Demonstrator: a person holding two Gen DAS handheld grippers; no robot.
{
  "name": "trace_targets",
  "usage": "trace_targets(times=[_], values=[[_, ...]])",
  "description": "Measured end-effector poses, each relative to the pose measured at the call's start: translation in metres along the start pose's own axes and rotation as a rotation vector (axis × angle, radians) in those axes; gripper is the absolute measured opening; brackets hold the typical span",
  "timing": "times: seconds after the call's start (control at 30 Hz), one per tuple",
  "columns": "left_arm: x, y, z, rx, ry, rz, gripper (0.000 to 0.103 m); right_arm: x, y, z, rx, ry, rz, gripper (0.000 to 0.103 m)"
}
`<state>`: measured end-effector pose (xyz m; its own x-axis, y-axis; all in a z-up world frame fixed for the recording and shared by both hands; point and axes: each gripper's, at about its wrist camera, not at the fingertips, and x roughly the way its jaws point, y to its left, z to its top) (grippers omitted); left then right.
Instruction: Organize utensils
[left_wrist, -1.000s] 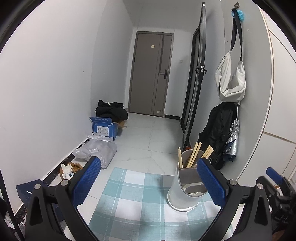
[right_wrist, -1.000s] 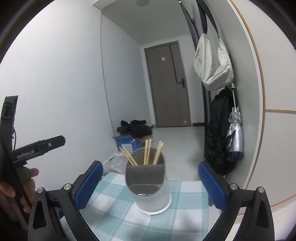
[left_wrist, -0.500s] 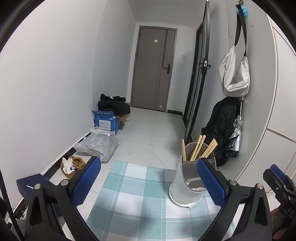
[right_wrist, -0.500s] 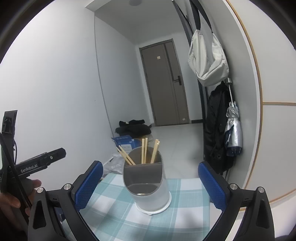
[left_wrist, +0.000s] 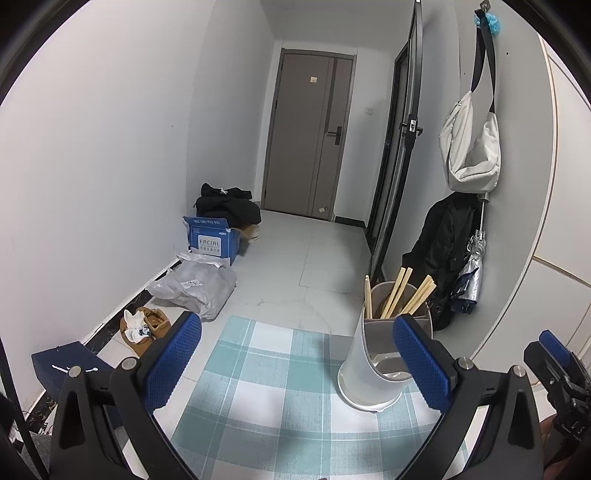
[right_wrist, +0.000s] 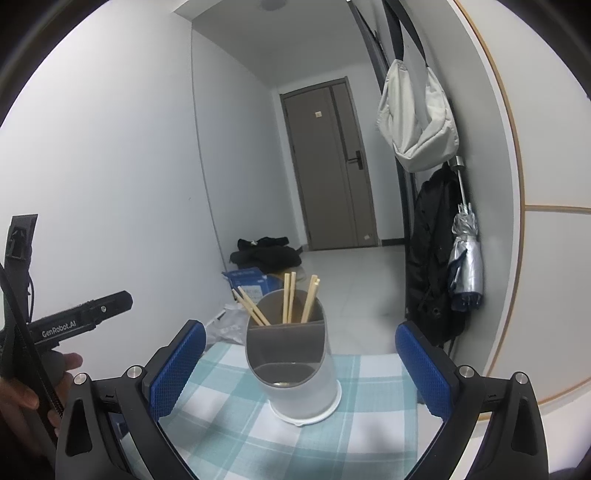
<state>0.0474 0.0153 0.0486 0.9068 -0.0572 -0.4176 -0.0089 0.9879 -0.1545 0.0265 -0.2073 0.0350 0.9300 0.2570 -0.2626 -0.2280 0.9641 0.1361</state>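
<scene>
A white and grey utensil holder stands on a teal checked cloth. Several wooden chopsticks stand upright in its rear compartment; its front compartment looks empty. My left gripper is open and empty, above the cloth, with the holder by its right finger. My right gripper is open and empty, and the holder stands centred just beyond its fingertips. The left gripper's body also shows at the left of the right wrist view.
The cloth covers a small table in a hallway. On the floor along the left wall lie a blue box, a plastic bag and shoes. A black coat, an umbrella and a white bag hang on the right wall.
Both cameras have tilted slightly, so the holder sits a little differently in each view. Both grippers stay open and empty. The holder and chopsticks have not moved.
</scene>
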Motion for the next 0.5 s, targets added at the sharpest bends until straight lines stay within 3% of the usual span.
trace_targets(times=[0.5], values=[[0.0003,-0.0022,-0.0010,0.009,0.001,0.009,0.102,0.0029,-0.0012,-0.0013,-0.001,0.010,-0.007,0.103]])
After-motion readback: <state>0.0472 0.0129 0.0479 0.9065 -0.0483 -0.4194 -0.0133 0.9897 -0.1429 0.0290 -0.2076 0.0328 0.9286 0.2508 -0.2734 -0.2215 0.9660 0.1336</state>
